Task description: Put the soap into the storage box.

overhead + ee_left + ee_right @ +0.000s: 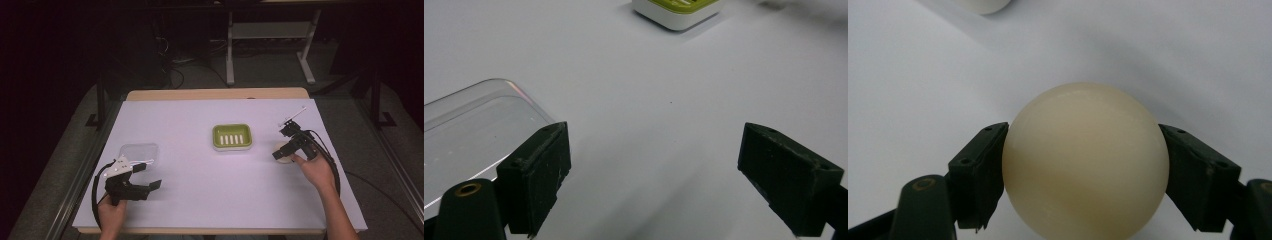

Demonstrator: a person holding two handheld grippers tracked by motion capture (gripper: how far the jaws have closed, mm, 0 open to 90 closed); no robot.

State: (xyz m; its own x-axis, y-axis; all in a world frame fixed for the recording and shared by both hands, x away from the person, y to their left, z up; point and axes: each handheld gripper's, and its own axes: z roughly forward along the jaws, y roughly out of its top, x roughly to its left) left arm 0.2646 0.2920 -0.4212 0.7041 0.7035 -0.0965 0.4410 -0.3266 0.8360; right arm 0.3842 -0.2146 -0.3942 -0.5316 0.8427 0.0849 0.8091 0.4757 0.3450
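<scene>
While the person's hands entered from the near edge of the white table (pixel 210 200), each held a black two-jaw gripper; the right gripper (pixel 1085 165) had its jaws pressed against both sides of a round cream soap bar (pixel 1085 160), which lay on the table at the right, just beside and to the right of the green soap dish (pixel 232 136); the dish, white-based with slotted openings, stood near the table's middle. The left gripper (pixel 654 175) rested at the near left with its jaws spread wide and nothing between them; a clear plastic lid (pixel 474 130) lay flat just beside its left jaw.
</scene>
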